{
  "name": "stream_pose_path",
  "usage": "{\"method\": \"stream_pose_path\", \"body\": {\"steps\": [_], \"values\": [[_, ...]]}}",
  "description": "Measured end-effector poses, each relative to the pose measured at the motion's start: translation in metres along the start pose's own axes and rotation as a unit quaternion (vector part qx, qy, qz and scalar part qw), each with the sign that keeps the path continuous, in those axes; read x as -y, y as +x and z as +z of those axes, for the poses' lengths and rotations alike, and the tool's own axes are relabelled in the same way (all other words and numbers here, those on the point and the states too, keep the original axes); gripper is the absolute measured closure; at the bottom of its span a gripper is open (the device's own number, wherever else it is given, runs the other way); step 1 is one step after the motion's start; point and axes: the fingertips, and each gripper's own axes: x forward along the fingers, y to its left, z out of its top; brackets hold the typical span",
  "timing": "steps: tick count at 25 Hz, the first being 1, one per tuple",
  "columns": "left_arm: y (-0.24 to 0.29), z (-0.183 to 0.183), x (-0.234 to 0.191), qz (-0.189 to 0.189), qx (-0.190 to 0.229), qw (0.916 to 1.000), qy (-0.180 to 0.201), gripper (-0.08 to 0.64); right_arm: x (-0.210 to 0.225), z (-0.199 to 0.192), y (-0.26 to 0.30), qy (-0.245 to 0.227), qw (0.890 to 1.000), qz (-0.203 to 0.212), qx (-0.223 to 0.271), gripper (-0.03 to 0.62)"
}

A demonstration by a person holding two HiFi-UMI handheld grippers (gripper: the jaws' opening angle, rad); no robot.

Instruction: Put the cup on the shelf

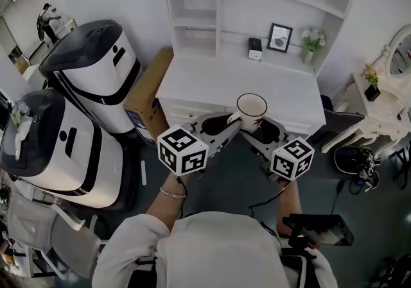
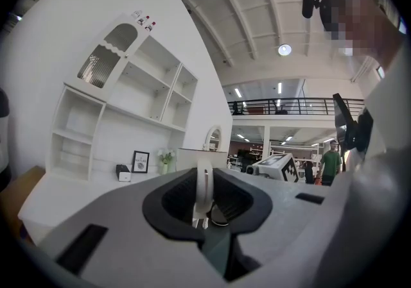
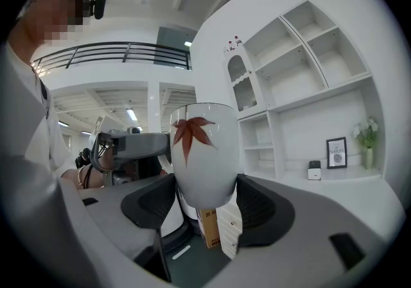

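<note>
A white cup (image 1: 250, 108) with a red maple leaf on its side hangs in the air above the front edge of the white desk top (image 1: 192, 84) of the shelf unit (image 1: 257, 17). My left gripper (image 1: 232, 124) is shut on the cup's thin handle (image 2: 204, 184). My right gripper (image 1: 258, 129) is shut on the cup's body (image 3: 205, 152), whose sides meet both pads. The cup stands upright. The open shelves (image 3: 302, 81) rise behind it, at the left in the left gripper view (image 2: 128, 120).
On the lowest shelf stand a small black-and-white device (image 1: 255, 48), a framed picture (image 1: 280, 37) and a vase of flowers (image 1: 311, 43). Two large white-and-black machines (image 1: 96, 65) (image 1: 58, 145) and a cardboard box (image 1: 151, 97) stand left of the desk. A white vanity table (image 1: 379, 97) is at right.
</note>
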Motion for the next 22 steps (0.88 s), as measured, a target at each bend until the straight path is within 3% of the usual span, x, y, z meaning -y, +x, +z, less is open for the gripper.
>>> {"method": "stream_pose_path", "body": {"steps": [14, 22], "values": [[0.023, -0.010, -0.031, -0.003, -0.017, 0.9999, 0.000, 0.492, 0.032, -0.011, 0.020, 0.019, 1.000, -0.002, -0.002, 0.291], [0.050, 0.007, -0.070, -0.022, -0.013, 0.9996, 0.014, 0.492, 0.072, 0.006, 0.047, 0.014, 1.000, -0.017, 0.011, 0.291]]}}
